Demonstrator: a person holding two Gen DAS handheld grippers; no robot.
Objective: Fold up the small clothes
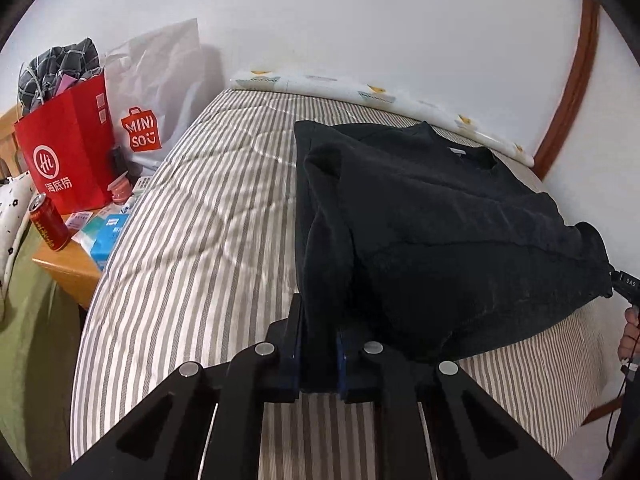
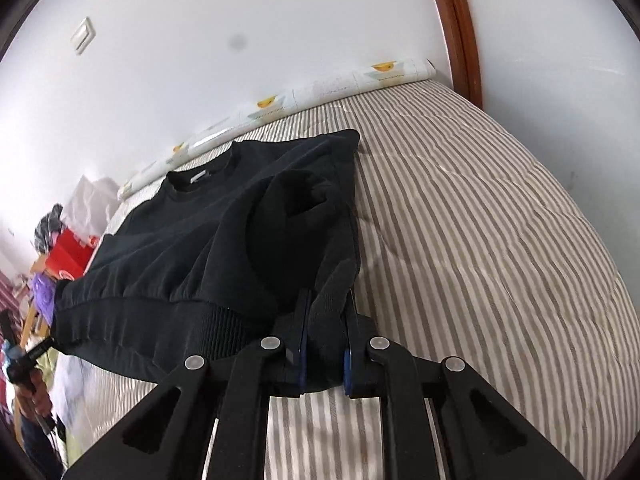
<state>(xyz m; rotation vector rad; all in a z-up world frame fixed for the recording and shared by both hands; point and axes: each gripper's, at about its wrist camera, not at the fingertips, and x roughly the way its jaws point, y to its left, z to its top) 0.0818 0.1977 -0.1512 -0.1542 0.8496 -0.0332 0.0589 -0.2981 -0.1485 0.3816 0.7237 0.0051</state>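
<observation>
Black sweatshirt (image 1: 440,232) lies on the striped bed (image 1: 192,240), collar at twelve o'clock; our left tongs (image 1: 320,356) and right tongs (image 2: 324,352) each clamp a hem corner, hem spanning nine-to-three between us.

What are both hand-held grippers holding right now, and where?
Both grip the black sweatshirt: left hand-held gripper and right hand-held gripper each clamp a bottom hem corner.

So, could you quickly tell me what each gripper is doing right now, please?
Left gripper: closed on the bottom hem corner of the black sweatshirt.
Right gripper: closed on the sweatshirt's other hem corner.
</observation>
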